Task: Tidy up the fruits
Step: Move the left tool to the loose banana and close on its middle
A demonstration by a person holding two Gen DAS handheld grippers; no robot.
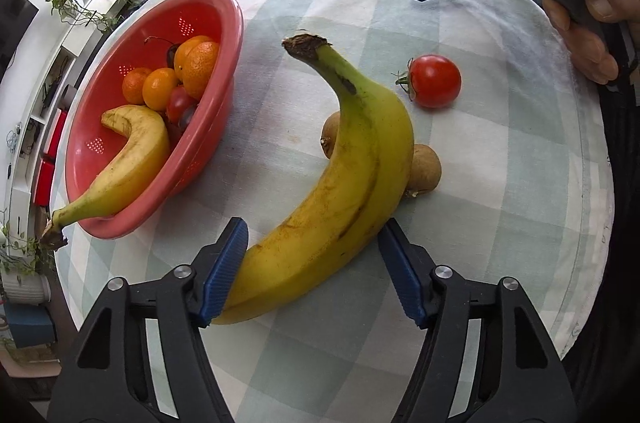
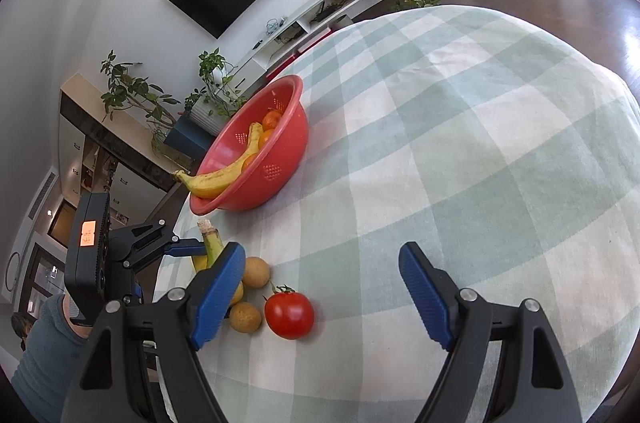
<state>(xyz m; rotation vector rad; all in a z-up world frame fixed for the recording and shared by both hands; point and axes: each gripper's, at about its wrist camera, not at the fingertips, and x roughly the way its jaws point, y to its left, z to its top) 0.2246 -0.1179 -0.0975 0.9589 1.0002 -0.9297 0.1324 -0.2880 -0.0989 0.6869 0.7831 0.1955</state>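
My left gripper (image 1: 312, 271) straddles the banana (image 1: 344, 183) on the checked tablecloth (image 1: 480, 151); only its left pad touches the peel. My right gripper (image 2: 322, 297) hangs wide open and empty above the tomato (image 2: 289, 315), near the red colander (image 2: 276, 167)

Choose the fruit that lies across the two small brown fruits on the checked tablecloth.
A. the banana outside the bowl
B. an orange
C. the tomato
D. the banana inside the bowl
A: the banana outside the bowl rests over the two small brown fruits, one showing on each side of it, while the tomato sits apart on the cloth and the oranges are in the red bowl.
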